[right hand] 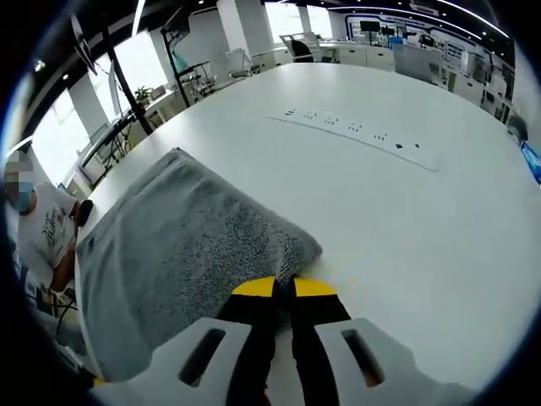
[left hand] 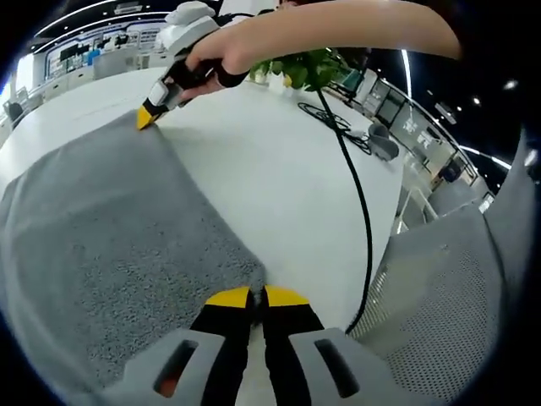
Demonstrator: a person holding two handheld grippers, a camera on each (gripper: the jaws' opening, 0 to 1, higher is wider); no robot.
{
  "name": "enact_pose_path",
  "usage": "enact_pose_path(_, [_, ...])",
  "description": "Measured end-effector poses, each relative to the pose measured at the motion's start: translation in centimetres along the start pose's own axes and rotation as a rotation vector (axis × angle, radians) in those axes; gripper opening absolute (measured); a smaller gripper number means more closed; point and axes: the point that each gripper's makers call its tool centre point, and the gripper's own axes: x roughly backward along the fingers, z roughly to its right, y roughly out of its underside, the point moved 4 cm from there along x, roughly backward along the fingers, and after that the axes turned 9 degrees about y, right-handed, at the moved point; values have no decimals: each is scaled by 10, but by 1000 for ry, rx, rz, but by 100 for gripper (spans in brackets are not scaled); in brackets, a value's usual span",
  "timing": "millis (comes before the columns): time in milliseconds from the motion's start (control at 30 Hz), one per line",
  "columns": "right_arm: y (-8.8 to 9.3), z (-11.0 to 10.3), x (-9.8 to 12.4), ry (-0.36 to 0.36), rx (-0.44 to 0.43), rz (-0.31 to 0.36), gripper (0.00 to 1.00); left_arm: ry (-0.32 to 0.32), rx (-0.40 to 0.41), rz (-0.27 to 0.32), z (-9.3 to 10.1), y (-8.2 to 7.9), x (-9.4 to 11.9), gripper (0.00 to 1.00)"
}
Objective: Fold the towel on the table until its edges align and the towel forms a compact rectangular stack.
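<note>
A grey towel (left hand: 110, 245) lies spread on the white table (left hand: 279, 169). In the left gripper view, my left gripper (left hand: 258, 297) has its yellow-tipped jaws pressed together on the towel's near corner. At the towel's far corner, a hand holds my right gripper (left hand: 145, 119), its yellow tips down on the cloth. In the right gripper view the towel (right hand: 177, 245) stretches away to the left, and my right gripper (right hand: 285, 288) is shut on its near corner, which bunches up slightly.
A black cable (left hand: 359, 203) runs across the table toward a green plant (left hand: 308, 68). A grey mesh chair (left hand: 448, 288) stands at the right. A long socket strip (right hand: 363, 131) is set into the table. A seated person (right hand: 38, 228) is at the far left.
</note>
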Motion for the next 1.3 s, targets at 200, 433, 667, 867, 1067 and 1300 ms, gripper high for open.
enact_pose_path(200, [16,26,16,25,-39,-15,2,104,-53,-3,24,-12,-18,5])
enact_pose_path(433, [32,47,38,49,-18,-17,2,167,-152,-67,45,-21,-42,5])
enact_pose_path(667, [47,80,52,89,54,-25,2,210,-211,-84,70,-34,-62,5])
enact_pose_path(867, [63,98,77,120,35,-35,2,254,-208,-76,85,-48,-79,4])
enact_pose_path(1067, [67,124,74,143,8,-28,2,284,-252,-68,99,-61,-92,4])
enact_pose_path(1300, [80,136,85,160,-4,-30,2,301,-269,-72,110,-63,-104,4])
